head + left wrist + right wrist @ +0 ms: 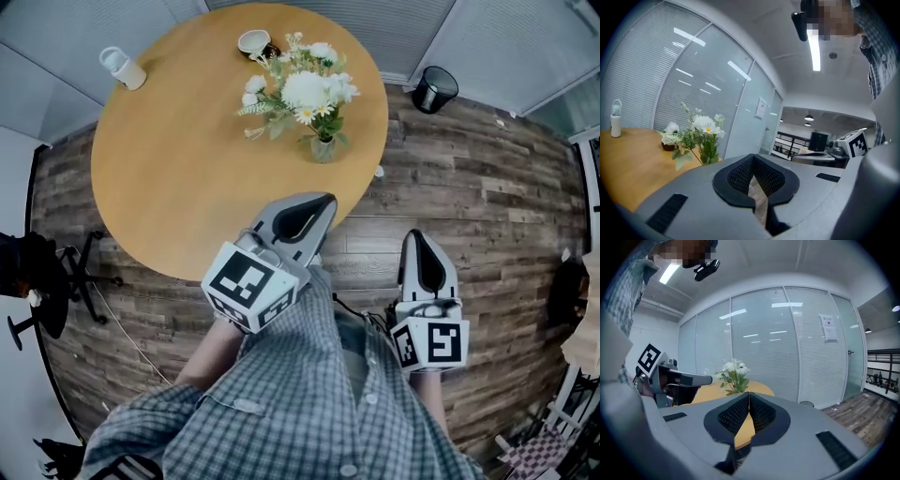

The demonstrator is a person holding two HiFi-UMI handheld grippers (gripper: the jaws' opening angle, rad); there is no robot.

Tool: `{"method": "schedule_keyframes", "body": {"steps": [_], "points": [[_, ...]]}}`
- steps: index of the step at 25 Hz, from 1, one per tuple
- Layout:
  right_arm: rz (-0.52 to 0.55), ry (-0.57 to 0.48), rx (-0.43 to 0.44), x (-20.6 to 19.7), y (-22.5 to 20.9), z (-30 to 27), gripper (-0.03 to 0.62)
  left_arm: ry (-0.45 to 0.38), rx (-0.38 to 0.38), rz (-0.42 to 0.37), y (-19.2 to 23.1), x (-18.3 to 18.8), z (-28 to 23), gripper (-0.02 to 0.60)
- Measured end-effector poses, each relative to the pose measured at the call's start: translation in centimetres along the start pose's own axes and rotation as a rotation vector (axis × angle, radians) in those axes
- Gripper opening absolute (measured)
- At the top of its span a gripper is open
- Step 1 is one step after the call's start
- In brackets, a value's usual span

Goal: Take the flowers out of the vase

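Observation:
A bunch of white flowers (300, 92) stands upright in a small glass vase (322, 148) near the right edge of the round wooden table (178, 159). The flowers (699, 130) also show in the left gripper view and, farther off, the flowers (734, 371) in the right gripper view. My left gripper (325, 200) is shut and empty, its tip just over the table's near edge, short of the vase. My right gripper (413, 236) is shut and empty, over the wood floor to the right of the table.
A white mug-like jug (123, 67) stands at the table's far left, a small bowl (254, 43) behind the flowers. A black bin (435, 89) sits on the floor at the right, a black chair (37, 281) at the left. Glass walls with blinds (787, 343) lie beyond.

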State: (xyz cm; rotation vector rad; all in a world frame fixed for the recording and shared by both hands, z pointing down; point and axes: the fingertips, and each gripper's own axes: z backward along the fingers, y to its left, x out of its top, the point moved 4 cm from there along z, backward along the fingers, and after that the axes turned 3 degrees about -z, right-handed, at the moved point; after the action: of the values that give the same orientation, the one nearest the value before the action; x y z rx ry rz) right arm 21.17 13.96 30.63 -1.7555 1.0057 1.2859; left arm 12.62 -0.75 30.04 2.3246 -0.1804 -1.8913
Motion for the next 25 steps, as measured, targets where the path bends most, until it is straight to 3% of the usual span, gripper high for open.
{"method": "schedule_keyframes", "body": {"steps": [11,21,25], "points": [[0.037,0.023,0.108,1.7,1.2,-8.2,0.011,0.005,0.059,0.005,6.3,-0.2,-1.2,0.008],[0.067,0.065,0.199,1.8,1.8,-11.3,0.011,0.055,0.195,-0.062,9.1,-2.7,-1.7,0.008],[0.083,0.071,0.257,2.1,1.9,-12.8,0.011,0.055,0.24,-0.047,9.8,-2.7,-1.9,0.008]]}}
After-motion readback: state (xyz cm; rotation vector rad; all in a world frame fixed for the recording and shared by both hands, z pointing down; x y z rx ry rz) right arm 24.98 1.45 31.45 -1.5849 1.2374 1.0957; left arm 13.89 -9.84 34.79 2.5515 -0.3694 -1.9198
